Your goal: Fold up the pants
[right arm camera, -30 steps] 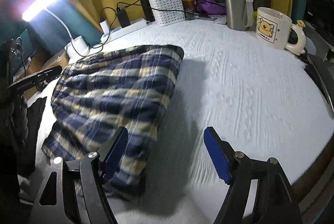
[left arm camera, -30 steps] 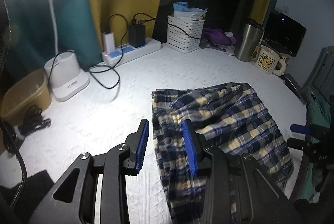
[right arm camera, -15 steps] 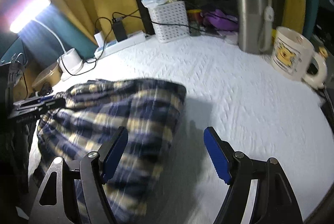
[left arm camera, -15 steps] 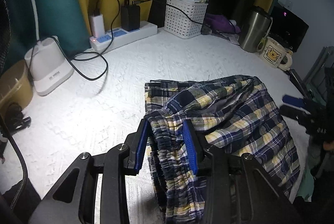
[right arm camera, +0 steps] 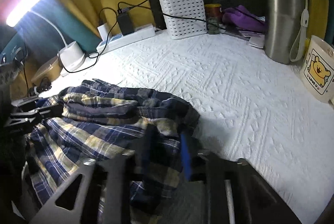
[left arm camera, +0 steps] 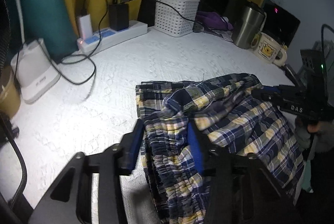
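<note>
Now left tool (left arm camera: pixel 166 140) gripping pants (left arm camera: pixel 240 119), right tool (right arm camera: pixel 167 146) closing on them

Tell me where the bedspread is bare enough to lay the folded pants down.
Widest bare patch: between the plaid pants, white basket and bear mug. Another lies between pants and lamp base. The back edge is crowded: power strip, basket, steel tumbler.

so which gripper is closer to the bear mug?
Right. The right gripper, jaws closing on the plaid pants, works the cloth edge facing the bear mug. The left gripper clamps the waistband on the pants' far side from the mug.
</note>
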